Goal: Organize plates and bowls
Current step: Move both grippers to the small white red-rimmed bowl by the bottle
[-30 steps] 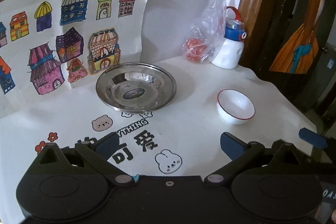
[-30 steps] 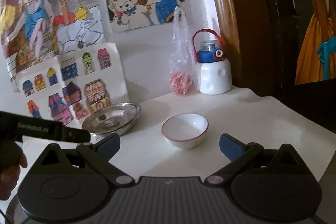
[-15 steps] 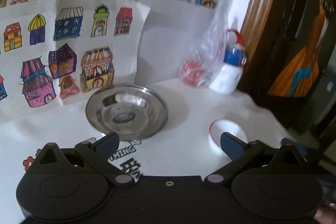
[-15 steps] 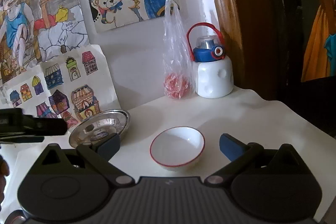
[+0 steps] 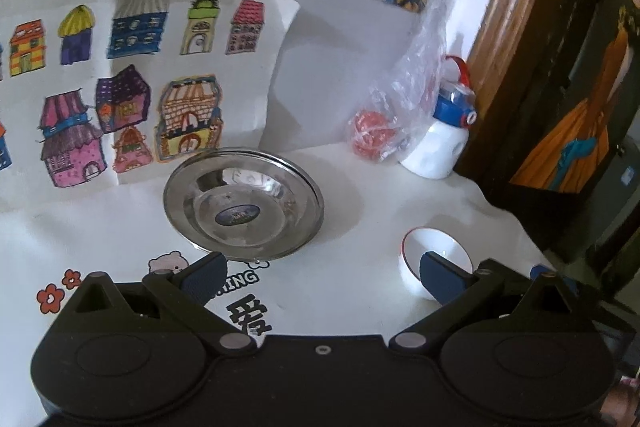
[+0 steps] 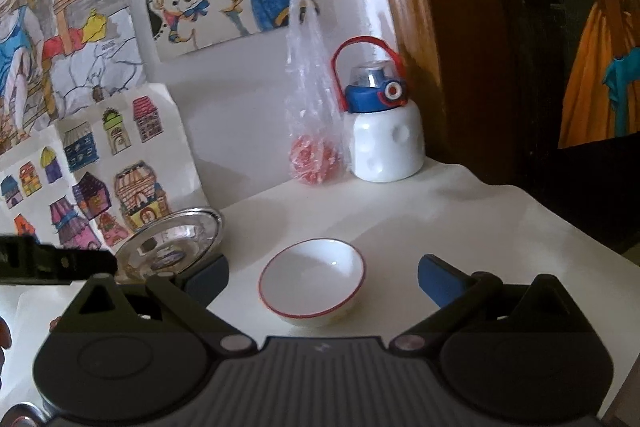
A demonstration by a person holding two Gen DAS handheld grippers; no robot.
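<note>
We see a white cloth-covered surface (image 5: 360,195) with cartoon prints, set against a wall hung with coloured drawings. Toward its back edge, left of centre, sits a round stainless-steel plate (image 5: 243,207) with a blue oval sticker in its well, just in front of a leaning sheet of drawn houses (image 5: 132,87). In the back right corner stands a white dimpled water bottle with a blue lid and red handle (image 6: 387,143), and just beside it a clear plastic bag holding something red (image 6: 316,131). Near the right edge, well apart from the plate, rests a small white bowl with a red rim (image 6: 312,283). Our left tool (image 5: 322,277) hangs released above the front of the surface, empty, its right finger crossing over the bowl in view. Our right tool (image 6: 322,277) is likewise spread wide and empty, with the bowl lying between its fingers but untouched.
</note>
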